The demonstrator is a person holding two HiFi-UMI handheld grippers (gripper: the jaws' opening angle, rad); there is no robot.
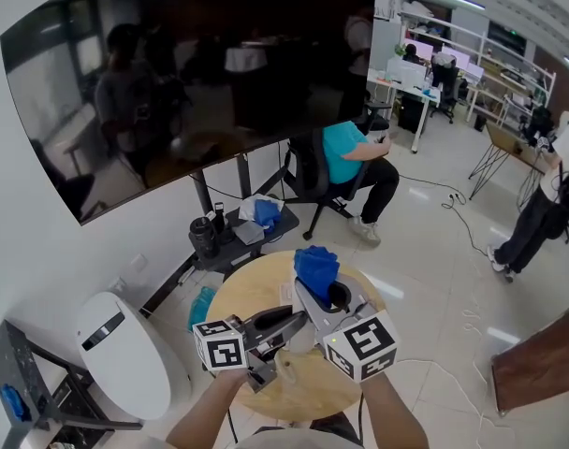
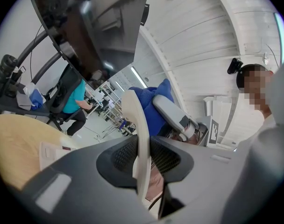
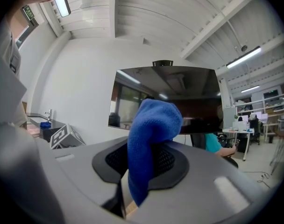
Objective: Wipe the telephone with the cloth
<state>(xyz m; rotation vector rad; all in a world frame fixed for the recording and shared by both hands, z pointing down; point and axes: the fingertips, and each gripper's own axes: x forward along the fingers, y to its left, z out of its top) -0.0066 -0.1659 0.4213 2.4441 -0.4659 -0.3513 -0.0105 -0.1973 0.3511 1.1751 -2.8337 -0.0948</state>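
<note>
My left gripper (image 1: 286, 330) (image 2: 143, 158) is shut on a cream telephone handset (image 2: 136, 125) (image 1: 286, 363), which stands on edge between the pads. The right gripper (image 1: 313, 293) (image 3: 144, 167) is shut on a blue cloth (image 1: 317, 267) (image 3: 152, 134) that bunches up above its jaws. Both grippers hang close together over a round wooden table (image 1: 238, 297). In the left gripper view the blue cloth (image 2: 149, 108) sits right behind the handset; whether they touch I cannot tell. A white flat unit (image 2: 51, 154) lies on the table (image 2: 13, 141).
A big dark screen (image 1: 200, 73) on a stand fills the wall ahead. Below it is a black shelf (image 1: 238, 237) with small items. A white rounded device (image 1: 125, 354) stands left. A seated person (image 1: 350, 162) and a standing person (image 1: 547, 204) are beyond the table.
</note>
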